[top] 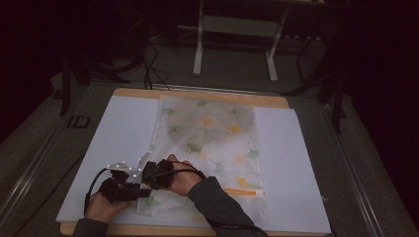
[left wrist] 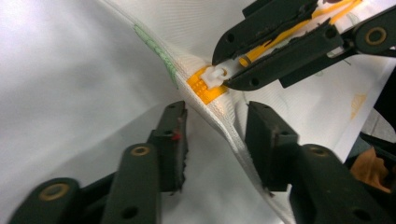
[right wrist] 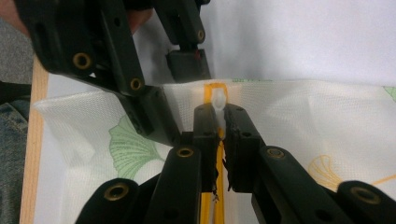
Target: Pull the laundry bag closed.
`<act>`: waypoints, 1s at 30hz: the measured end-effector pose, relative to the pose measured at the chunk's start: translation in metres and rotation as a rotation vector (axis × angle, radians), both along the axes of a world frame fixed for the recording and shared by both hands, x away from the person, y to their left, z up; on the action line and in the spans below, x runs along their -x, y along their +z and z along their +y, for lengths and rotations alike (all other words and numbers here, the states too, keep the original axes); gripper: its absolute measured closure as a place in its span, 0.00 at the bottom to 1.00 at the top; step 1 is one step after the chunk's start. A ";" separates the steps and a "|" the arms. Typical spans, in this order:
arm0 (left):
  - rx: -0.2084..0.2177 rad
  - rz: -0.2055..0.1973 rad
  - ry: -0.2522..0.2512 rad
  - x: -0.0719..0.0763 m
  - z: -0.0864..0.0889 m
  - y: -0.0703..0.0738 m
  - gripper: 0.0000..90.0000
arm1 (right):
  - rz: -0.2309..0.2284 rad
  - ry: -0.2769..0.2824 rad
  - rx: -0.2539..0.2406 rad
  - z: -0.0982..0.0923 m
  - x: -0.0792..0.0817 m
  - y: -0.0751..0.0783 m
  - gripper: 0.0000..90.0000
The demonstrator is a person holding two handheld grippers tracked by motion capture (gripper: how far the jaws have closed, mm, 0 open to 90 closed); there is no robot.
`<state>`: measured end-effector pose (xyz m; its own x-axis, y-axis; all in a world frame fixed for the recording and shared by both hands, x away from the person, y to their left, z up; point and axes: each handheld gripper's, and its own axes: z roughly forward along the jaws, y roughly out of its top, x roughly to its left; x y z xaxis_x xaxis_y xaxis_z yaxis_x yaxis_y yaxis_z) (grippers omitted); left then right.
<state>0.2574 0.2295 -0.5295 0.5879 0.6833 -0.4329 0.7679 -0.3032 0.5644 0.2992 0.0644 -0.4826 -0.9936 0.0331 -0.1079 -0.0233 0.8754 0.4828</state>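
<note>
Left edge of table (top: pixel 94 163): I see bare white sheet over a wooden board, whose near and far edges show as tan strips
Left gripper (top: pixel 141 174): I have it at the near left corner of the bag, the hand (top: pixel 101 207) coming in from the near edge; in the left gripper view (left wrist: pixel 215 140) its jaws stand apart with the bag's raised fabric edge running between them, and the pads are not pressing on the cloth
Bag (top: pixel 210 143): a white mesh pouch printed with green and yellow leaves, lying flat in the middle of the table from the far edge down to the near one; its near left corner is lifted off the sheet
Zipper (right wrist: pixel 215 93): an orange strip running to the near left corner of the bag, ending just beside my left gripper
Zipper pull (left wrist: pixel 215 76): a small white tab at the orange end patch, seen in the right gripper view (right wrist: pixel 218 103) poking out past the jaw tips
Right gripper (top: pixel 154 171): just right of the left one, almost touching it; its jaws (right wrist: pixel 219 123) are pinched tight on the white pull, with the orange strip trailing back between them
Right of table: bare white sheet, well apart from both grippers
</note>
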 end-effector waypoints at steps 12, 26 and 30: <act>0.016 0.003 -0.021 -0.002 0.000 -0.002 0.83 | 0.005 0.021 0.006 -0.002 0.001 0.000 0.94; 0.043 -0.016 -0.027 -0.002 0.001 -0.001 0.98 | -0.001 0.019 0.024 -0.005 -0.001 -0.007 0.94; 0.046 -0.019 -0.028 -0.001 0.001 -0.001 0.98 | 0.016 0.011 0.031 -0.005 -0.002 -0.010 0.94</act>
